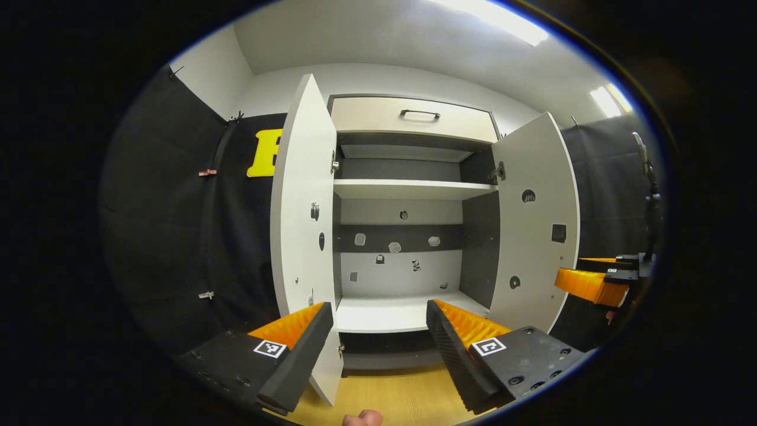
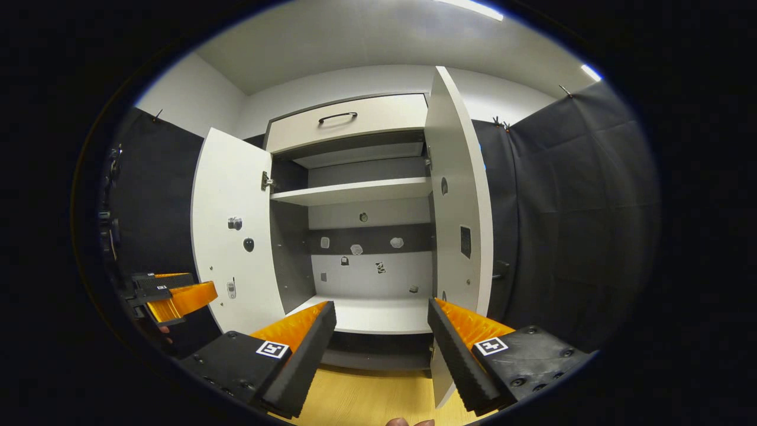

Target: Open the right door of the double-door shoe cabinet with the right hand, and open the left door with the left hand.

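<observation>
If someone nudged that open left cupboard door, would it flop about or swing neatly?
Probably neatly: the left door looks like a flat rigid panel hung on a metal hinge, so it should pivot rather than bend. It seems thin, so likely light to push. Standing wide open, it might swing freely once nudged.

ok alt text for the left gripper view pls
A white double-door shoe cabinet stands with both doors swung open, showing bare white shelves and a closed top drawer. The left gripper, fingers apart, points at it; the right gripper hangs at the right edge.
</observation>
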The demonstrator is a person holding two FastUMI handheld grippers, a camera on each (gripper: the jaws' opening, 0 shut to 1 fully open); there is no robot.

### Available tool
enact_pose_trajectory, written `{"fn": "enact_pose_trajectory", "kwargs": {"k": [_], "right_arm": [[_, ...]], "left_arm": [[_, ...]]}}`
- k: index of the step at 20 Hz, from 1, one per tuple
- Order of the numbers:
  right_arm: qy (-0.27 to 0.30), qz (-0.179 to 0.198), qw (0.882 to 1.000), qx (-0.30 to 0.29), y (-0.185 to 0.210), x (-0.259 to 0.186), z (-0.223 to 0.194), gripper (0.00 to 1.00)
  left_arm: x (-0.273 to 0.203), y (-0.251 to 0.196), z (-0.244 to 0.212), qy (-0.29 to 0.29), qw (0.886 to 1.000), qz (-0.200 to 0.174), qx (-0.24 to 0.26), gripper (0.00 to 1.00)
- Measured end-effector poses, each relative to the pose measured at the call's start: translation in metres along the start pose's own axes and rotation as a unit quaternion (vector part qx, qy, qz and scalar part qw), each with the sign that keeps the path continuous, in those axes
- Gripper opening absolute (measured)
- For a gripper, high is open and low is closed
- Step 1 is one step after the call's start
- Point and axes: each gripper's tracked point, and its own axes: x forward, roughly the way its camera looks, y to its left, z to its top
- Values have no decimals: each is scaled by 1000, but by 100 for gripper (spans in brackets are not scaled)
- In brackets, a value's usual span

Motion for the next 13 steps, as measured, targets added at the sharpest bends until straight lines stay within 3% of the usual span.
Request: {"fn": "enact_pose_trajectory", "kwargs": {"k": [13], "right_arm": [[-3,-6,1000,3,-1,0,2,98]], "left_arm": [[0,0,2,-6,1000,0,5,98]]}}
